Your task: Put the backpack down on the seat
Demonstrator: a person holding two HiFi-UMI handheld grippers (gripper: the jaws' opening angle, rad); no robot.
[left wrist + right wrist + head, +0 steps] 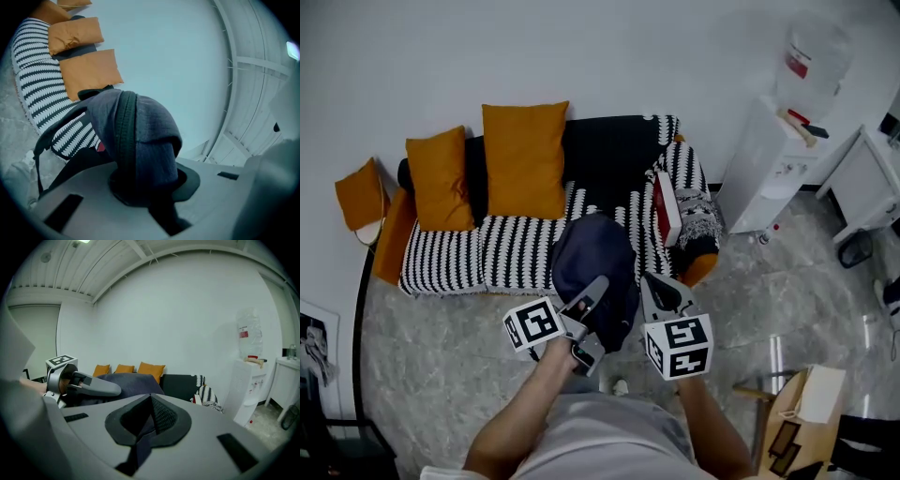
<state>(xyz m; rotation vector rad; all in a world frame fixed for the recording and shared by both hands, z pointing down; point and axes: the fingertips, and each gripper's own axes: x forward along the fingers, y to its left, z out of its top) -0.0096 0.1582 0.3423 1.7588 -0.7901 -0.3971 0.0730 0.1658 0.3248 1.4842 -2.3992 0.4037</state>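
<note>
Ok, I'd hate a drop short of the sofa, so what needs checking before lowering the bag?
1. Left hand-held gripper clamped on the backpack: ok.
2. Right hand-held gripper clamped on the backpack, by a thin strap: ok.
3. Backpack above the sofa seat, not the floor: cannot tell.
4. Bare striped seat in front of the cushions: ok.
5. Box at the seat's right end out of the way: ok.

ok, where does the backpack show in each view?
Head view: the backpack is at centre, over the striped sofa front edge.
Left gripper view: centre, bunched in the left gripper jaws.
Right gripper view: left of centre; a strip of it is pinched in the right gripper.
Shared landmark: the largest orange cushion.
</note>
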